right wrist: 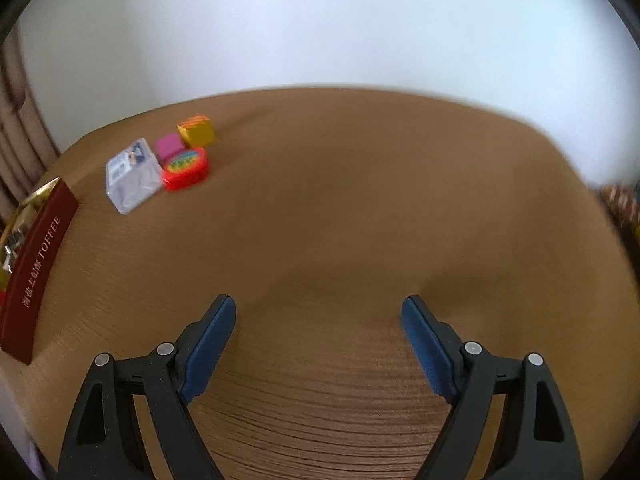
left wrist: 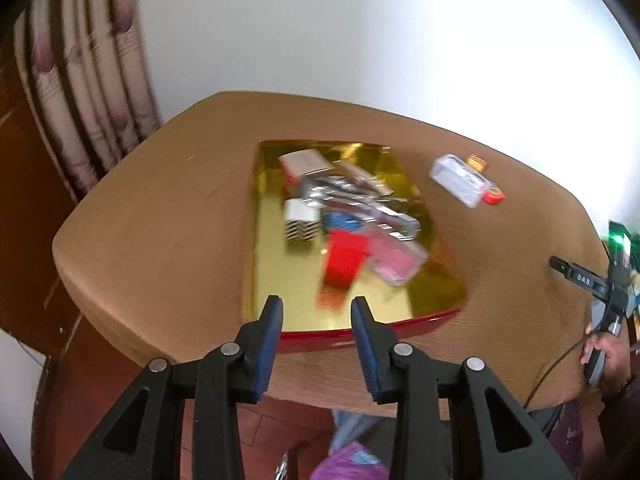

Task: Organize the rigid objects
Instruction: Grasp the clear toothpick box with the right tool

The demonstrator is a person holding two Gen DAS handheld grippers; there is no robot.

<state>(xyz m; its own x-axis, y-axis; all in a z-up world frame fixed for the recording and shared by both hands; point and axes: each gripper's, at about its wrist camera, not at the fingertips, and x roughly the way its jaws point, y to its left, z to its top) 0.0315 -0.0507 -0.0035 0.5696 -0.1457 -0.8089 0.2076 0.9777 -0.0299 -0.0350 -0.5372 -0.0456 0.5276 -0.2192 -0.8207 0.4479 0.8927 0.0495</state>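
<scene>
A red box with a gold inside lies on the round wooden table. It holds several things: a white carton, silver foil packs, a red piece and a pink case. My left gripper hovers over the box's near rim, its jaws a little apart with nothing between them. To the right of the box are a clear plastic box and a red round case. My right gripper stands wide open over bare table, empty. Far to its left are the clear box, the red case, a pink cube and a yellow cube.
The box's red side wall reads TOFFEE at the left edge of the right wrist view. A hand holds the other gripper at the table's right edge. A striped curtain hangs left of the table, with a white wall behind.
</scene>
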